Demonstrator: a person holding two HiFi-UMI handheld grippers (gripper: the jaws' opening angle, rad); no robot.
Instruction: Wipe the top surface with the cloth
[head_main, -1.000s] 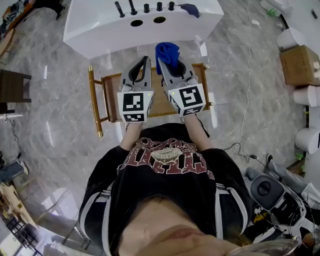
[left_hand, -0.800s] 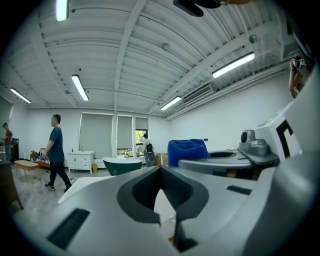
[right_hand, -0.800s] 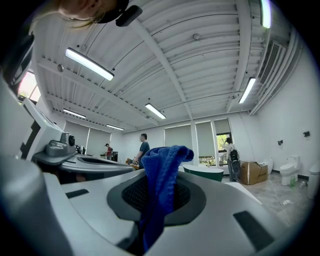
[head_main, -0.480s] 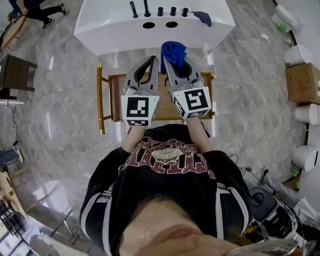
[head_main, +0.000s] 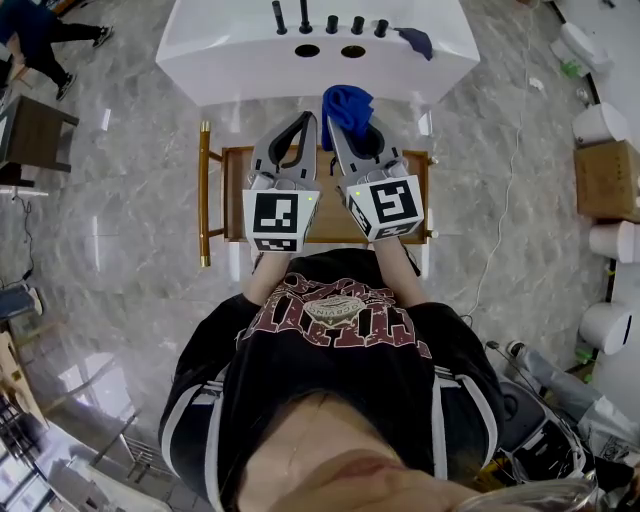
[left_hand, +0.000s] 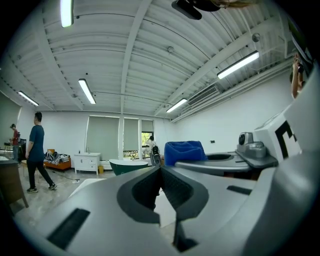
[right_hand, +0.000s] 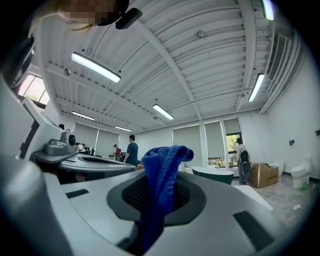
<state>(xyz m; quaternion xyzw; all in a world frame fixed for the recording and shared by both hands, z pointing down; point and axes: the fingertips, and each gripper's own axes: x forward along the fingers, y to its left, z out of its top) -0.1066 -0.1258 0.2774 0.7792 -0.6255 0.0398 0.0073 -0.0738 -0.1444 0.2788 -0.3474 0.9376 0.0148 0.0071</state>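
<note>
Head view: we hold the blue cloth (head_main: 347, 102) pinched in the right gripper (head_main: 336, 122), just in front of the white surface (head_main: 240, 62) and not yet on it, probably ready for wiping. The left gripper (head_main: 303, 118), equally near the surface, has its jaws together on nothing, so it is spare. We cannot read the shirt print.

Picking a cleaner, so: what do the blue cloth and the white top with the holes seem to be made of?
Blue cloth: probably microfibre or terry, matte; a fine nubbly weave shows and it folds limply. White top: smooth, slightly glossy, perhaps acrylic, ceramic or solid-surface stone; it is evenly white with a faint sheen, so I cannot tell which.
</note>
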